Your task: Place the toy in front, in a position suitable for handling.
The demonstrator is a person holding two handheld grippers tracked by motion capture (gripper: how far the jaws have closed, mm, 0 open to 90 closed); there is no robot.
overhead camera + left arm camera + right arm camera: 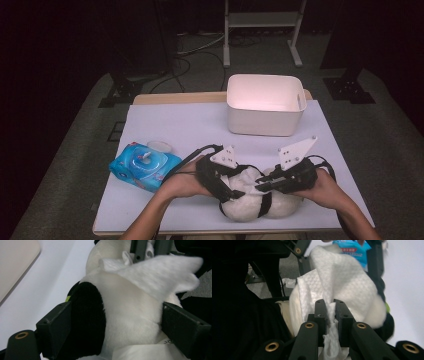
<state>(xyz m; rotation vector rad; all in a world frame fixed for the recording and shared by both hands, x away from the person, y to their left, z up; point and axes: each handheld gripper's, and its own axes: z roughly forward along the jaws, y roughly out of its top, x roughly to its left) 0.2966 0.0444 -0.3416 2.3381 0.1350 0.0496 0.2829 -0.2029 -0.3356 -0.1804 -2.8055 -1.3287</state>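
Note:
A white plush toy (245, 202) with black patches lies near the table's front edge. My left gripper (120, 325) is shut on it, one jaw against a black patch (87, 322) and the other against the white side. In the high view the left gripper (225, 187) comes at the toy from the left. My right gripper (330, 307) is shut on a white textured wipe (342, 277), pinching one end between its pads. The wipe (160, 272) drapes over the toy's top. From the right, the right gripper (265, 184) lies across the toy.
A blue wipe pack (144, 166) lies left of the hands, with a small pale round lid (160, 146) just behind it. A white bin (265, 125) stands at the back of the pale mat (190, 125). The wipe pack (352, 250) also appears beyond the wipe.

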